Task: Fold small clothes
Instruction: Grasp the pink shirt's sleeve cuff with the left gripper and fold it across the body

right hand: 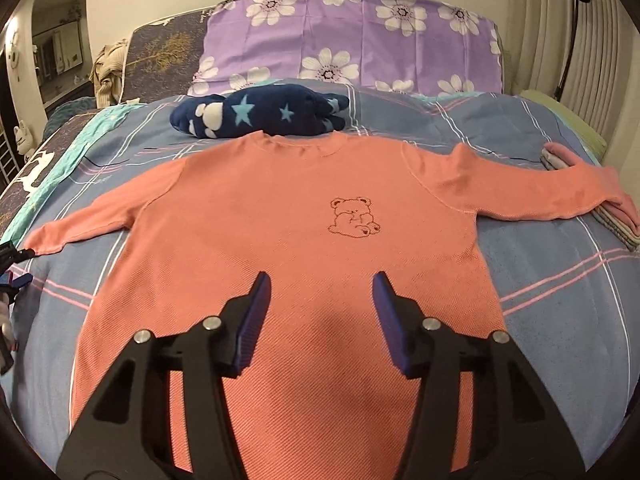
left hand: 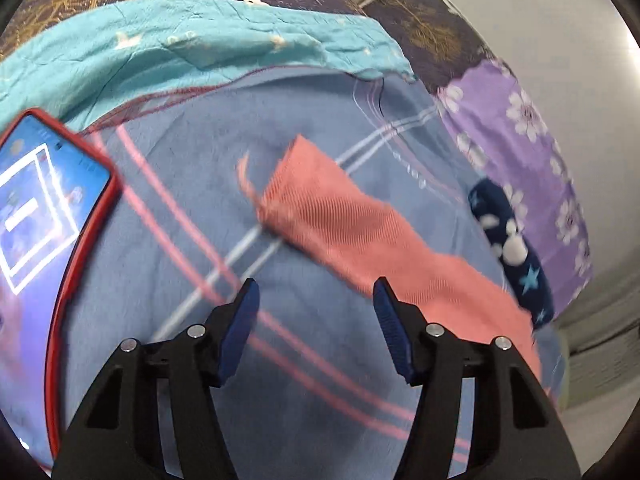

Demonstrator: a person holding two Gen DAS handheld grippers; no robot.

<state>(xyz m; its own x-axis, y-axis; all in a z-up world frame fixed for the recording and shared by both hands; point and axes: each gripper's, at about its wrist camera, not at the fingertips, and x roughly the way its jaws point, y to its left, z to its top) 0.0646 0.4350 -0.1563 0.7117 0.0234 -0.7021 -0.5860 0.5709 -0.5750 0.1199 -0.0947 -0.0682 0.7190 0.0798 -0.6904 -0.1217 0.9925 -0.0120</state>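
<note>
Bed cover (right hand: 560,320): the blue plaid sheet fills both of your views and carries everything else.
Purple pillow (right hand: 352,40): it lies across the head of the bed, white flowers on lilac.
Pink sweater (right hand: 288,240): your task garment lies flat, face up, in the middle of the cover, the bear outline on its chest, both sleeves spread out to the sides.
Navy fleece (right hand: 260,116): a bundle with stars sits just beyond the sweater's collar, touching it.
Folded stack (right hand: 616,224): small folded clothes rest at the right edge, with the sweater's sleeve end lying over them.
Phone (left hand: 40,208): in a red case, screen lit, it lies on the cover to your left.
Right gripper (right hand: 322,280): you hold it over the sweater's lower half, jaws spread, nothing between them.
Left gripper (left hand: 316,286): jaws spread and empty, just short of the sleeve cuff (left hand: 288,184); this view is blurred.
</note>
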